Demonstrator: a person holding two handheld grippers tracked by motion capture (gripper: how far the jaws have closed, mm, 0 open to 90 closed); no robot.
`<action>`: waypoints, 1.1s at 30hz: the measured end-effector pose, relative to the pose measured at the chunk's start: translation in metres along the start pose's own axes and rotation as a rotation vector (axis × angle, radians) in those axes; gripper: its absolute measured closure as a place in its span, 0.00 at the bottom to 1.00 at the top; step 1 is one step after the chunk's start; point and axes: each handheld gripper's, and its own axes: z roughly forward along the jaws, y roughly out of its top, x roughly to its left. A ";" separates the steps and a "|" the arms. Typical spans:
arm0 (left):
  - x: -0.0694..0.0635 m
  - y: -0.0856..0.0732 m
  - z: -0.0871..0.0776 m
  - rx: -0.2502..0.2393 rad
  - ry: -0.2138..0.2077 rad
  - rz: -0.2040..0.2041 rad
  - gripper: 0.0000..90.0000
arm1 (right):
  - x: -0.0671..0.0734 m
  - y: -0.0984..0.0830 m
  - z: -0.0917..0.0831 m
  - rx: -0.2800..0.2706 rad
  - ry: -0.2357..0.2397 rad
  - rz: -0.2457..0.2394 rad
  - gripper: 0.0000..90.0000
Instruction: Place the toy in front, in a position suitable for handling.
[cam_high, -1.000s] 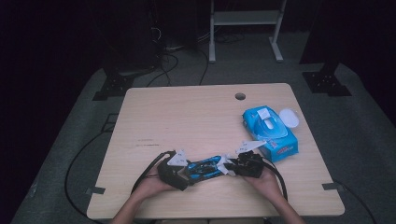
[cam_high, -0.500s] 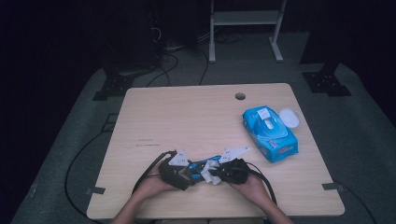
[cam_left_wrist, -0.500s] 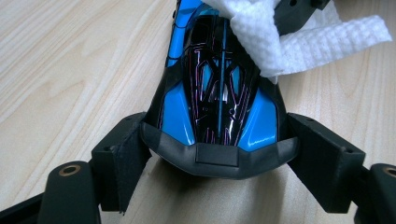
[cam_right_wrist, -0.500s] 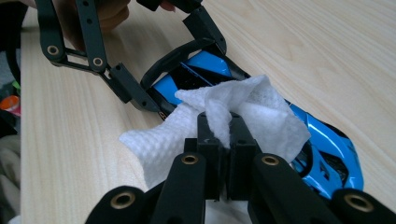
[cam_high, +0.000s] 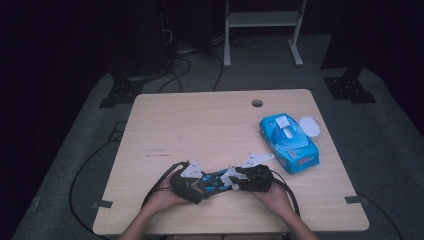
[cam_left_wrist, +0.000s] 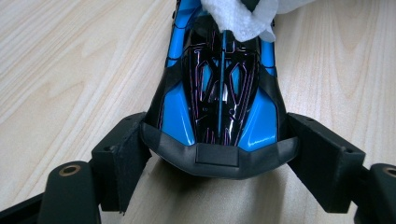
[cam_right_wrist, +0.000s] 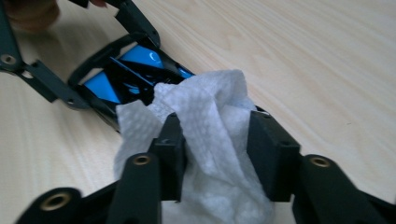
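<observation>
Toy car, blue and black, lies on the wooden table near its front edge, and we see the left gripper clenched on its rear end, jaws pressing both sides. White wipe sits bunched between the right gripper's jaws, which have just been opening, and rests on the car's other end. Farther right lies a blue wipes pack.
</observation>
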 end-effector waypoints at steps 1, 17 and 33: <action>0.000 0.000 0.000 0.000 0.000 0.000 0.26 | 0.000 0.000 0.000 0.000 0.000 0.000 0.66; -0.002 0.002 0.003 -0.003 0.005 -0.010 0.26 | 0.015 0.002 -0.002 -0.014 0.029 -0.060 0.88; -0.004 0.006 0.007 -0.008 0.014 -0.010 0.26 | 0.004 -0.006 -0.010 -0.016 0.068 0.018 0.89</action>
